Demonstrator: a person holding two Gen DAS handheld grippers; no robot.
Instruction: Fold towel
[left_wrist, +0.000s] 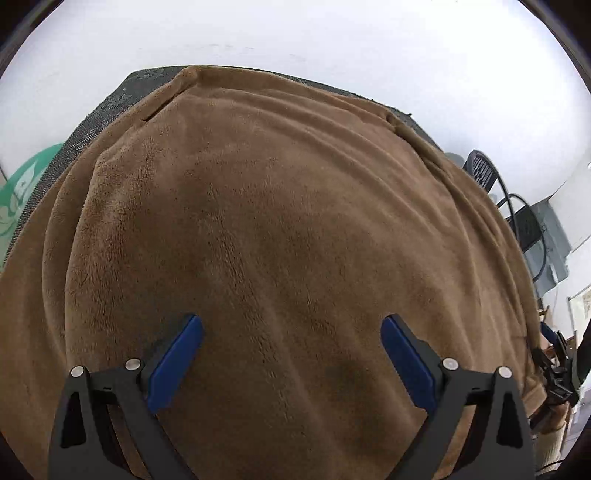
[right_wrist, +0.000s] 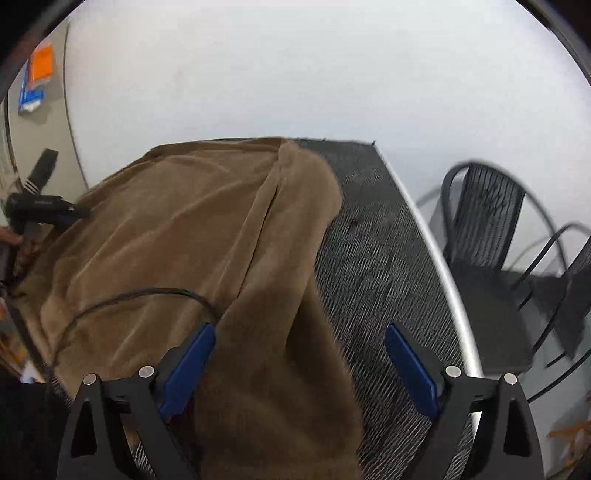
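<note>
A brown plush towel (left_wrist: 277, 229) lies spread over a dark mesh table (left_wrist: 110, 103), one layer folded over another with an edge line near the far side. My left gripper (left_wrist: 291, 332) hovers open just above the towel's near middle, nothing between its blue pads. In the right wrist view the same towel (right_wrist: 177, 229) has its right side folded back in a thick ridge, leaving bare mesh table (right_wrist: 373, 240) to the right. My right gripper (right_wrist: 300, 343) is open over the towel's right edge, its left pad (right_wrist: 188, 365) over the cloth. The left gripper (right_wrist: 44, 210) shows far left.
Black metal chairs (right_wrist: 487, 229) stand right of the table beyond its pale rim. A black cable (right_wrist: 136, 295) loops across the towel. White wall lies behind. A green patterned object (left_wrist: 18, 192) sits left of the table. The right gripper (left_wrist: 557, 365) shows at the right edge.
</note>
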